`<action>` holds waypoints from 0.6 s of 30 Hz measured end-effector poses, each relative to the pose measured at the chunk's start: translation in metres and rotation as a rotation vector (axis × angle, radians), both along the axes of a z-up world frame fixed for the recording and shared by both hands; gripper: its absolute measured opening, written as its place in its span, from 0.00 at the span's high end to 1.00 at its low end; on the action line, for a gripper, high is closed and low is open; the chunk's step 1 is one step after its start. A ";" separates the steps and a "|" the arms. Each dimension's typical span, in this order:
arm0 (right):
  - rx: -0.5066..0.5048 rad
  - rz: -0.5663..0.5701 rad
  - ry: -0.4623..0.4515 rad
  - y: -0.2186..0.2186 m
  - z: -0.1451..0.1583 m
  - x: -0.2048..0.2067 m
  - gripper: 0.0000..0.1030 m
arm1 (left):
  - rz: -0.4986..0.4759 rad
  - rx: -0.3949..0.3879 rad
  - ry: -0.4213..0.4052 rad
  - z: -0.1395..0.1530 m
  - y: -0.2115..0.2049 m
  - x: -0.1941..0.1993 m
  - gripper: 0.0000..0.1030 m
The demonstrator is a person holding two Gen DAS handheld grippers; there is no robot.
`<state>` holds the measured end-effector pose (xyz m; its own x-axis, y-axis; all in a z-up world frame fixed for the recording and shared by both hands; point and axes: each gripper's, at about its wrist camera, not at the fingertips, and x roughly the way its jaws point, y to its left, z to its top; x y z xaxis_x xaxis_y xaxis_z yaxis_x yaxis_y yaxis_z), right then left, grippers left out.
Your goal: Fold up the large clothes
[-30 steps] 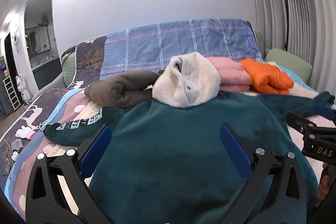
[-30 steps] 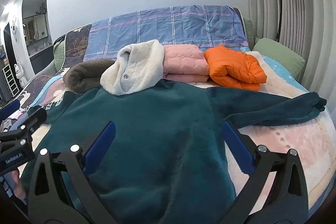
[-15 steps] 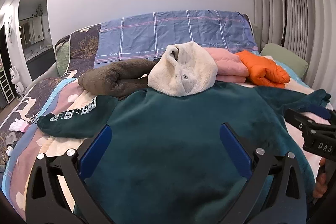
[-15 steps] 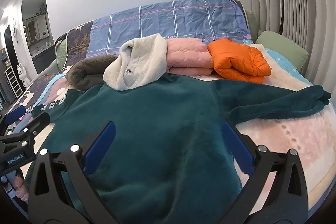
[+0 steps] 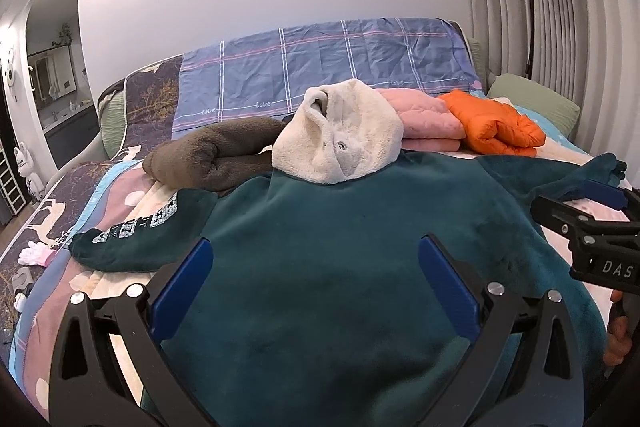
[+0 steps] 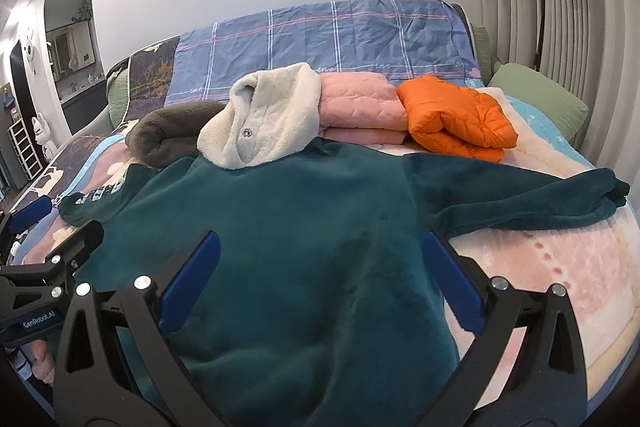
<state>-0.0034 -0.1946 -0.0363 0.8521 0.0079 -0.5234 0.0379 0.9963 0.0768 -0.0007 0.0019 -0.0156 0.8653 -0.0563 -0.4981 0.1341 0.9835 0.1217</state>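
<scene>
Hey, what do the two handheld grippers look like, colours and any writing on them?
Both are matte black plastic frames with triangular cut-outs, silver bolts and flat blue pads on the jaws. The left gripper carries white "GenRobot.AI" lettering, seen from the right wrist view; the right gripper shows "DAS" in white. No cables visible.

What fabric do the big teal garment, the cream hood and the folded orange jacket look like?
Teal garment: plush fleece, probably; matte, with a soft nap. Cream hood: fluffier sherpa-like pile with a quilted lining. Orange jacket: quilted, puffy, smooth shell, likely nylon or polyester.
</scene>
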 end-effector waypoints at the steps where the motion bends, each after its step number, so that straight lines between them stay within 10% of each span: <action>1: -0.002 0.002 -0.001 0.000 0.000 0.000 0.02 | -0.001 0.000 0.001 0.000 0.001 0.000 0.01; 18: -0.006 0.003 0.001 0.002 -0.001 -0.001 0.02 | 0.004 -0.002 0.016 -0.006 0.001 0.001 0.01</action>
<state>-0.0041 -0.1928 -0.0373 0.8514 0.0071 -0.5245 0.0353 0.9969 0.0708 0.0000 0.0028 -0.0211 0.8572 -0.0538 -0.5122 0.1323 0.9842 0.1180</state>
